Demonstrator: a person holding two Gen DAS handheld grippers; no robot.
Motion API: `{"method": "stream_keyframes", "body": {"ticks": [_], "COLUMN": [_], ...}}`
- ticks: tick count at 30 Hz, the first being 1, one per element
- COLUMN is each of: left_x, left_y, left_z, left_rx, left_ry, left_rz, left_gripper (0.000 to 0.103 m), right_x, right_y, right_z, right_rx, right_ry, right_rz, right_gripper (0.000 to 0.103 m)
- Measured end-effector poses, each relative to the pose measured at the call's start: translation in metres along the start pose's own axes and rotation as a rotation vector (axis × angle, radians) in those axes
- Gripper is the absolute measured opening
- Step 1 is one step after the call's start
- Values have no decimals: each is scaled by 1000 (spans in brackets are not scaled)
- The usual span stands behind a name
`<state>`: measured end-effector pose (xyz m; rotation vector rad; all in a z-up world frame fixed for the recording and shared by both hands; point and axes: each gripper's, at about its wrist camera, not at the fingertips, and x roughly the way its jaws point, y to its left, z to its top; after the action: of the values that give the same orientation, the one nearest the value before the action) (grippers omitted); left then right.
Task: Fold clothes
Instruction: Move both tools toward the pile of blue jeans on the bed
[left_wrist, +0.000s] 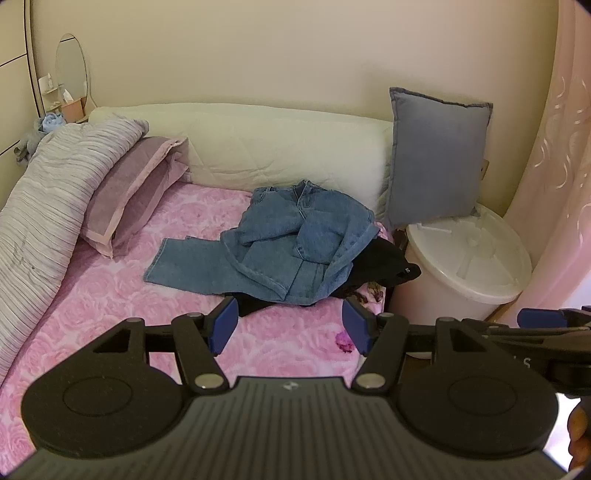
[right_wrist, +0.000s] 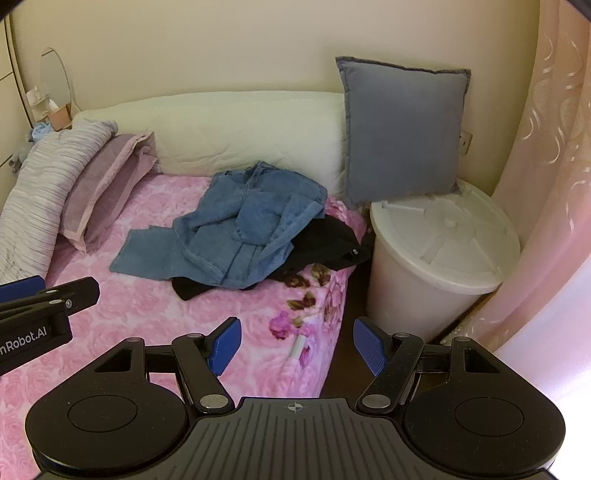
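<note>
1. While both tools hang short of the pile, no fold shows: the jeans (left_wrist: 280, 243) lie crumpled on a black garment (left_wrist: 384, 258), near the bed's (left_wrist: 110, 306) far right corner.
2. Left gripper (left_wrist: 288, 325): jaws released, holding nothing.
3. Right gripper (right_wrist: 295, 345): jaws spread, holding nothing, over the bed's right edge.
4. Judgement: the task looks unstarted; spreading, folding and stacking both garments remain.

You see matt blue denim jeans (left_wrist: 284, 240) on a plush pink blanket (left_wrist: 110, 314), beside a smooth white plastic bin (right_wrist: 436, 258).
</note>
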<state>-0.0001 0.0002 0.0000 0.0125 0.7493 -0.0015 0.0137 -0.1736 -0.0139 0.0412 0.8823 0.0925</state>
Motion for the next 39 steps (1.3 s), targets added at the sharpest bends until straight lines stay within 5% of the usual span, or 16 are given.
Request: {"method": "stream_keyframes", "body": {"ticks": [39], "left_x": [24], "left_y": [28], "left_z": [5], "left_rx": [-18], "left_ry": [44], "left_rz": [-21], "left_gripper": [59], "right_x": [8], "right_y": [22], "right_z": [10], "right_rx": [-35], "right_ry": [4], "right_rz": [-31], "right_gripper": [71]}}
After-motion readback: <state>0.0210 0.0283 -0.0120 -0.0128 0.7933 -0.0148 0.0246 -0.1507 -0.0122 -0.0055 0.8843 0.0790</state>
